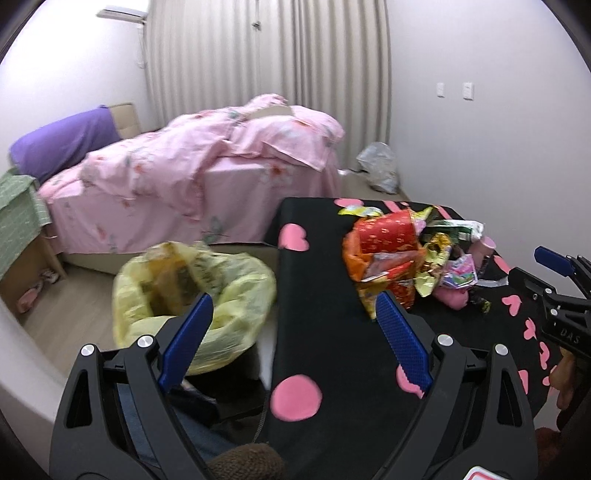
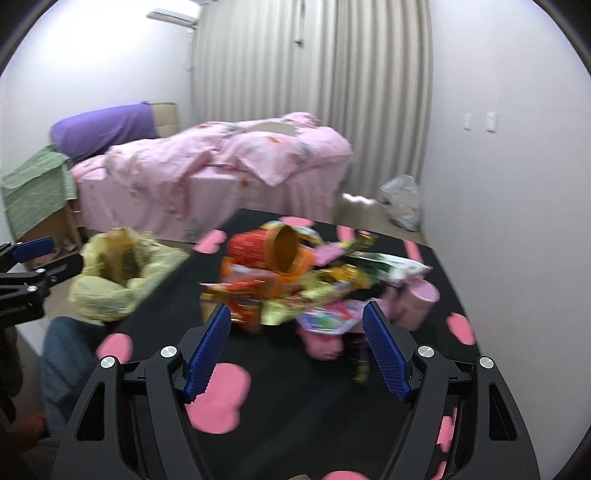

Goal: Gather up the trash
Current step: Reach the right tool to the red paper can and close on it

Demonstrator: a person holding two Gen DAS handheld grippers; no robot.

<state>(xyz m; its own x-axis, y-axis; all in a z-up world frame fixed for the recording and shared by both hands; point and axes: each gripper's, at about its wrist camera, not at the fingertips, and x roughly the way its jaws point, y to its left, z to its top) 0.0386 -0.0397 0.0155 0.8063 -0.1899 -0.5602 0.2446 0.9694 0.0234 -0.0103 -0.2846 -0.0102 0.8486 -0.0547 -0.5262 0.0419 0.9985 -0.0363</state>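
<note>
both tongs gape apart, empty. the trash [image 2: 295, 280] sits heaped mid-table [image 2: 369, 424], the bin bag [image 2: 118, 273] off its left edge. i'd ease the right gripper [image 2: 295, 350] onto one loose wrapper, not the whole heap.

- A home bedroom: a bed with a rumpled pink floral duvet [image 1: 192, 147] fills the middle of the room.
- A purple pillow [image 1: 62, 140] lies at the bed's head, against a beige padded headboard [image 1: 125, 118].
- Long pale pleated curtains [image 1: 266, 55] hang behind the bed, with a white wall air conditioner [image 1: 122, 14] high beside them.
- A wooden bedside stand under a green cloth [image 1: 18, 210] sits beside the bed's head.
- White wall switches [image 1: 454, 89] are beyond the bed's foot.
</note>
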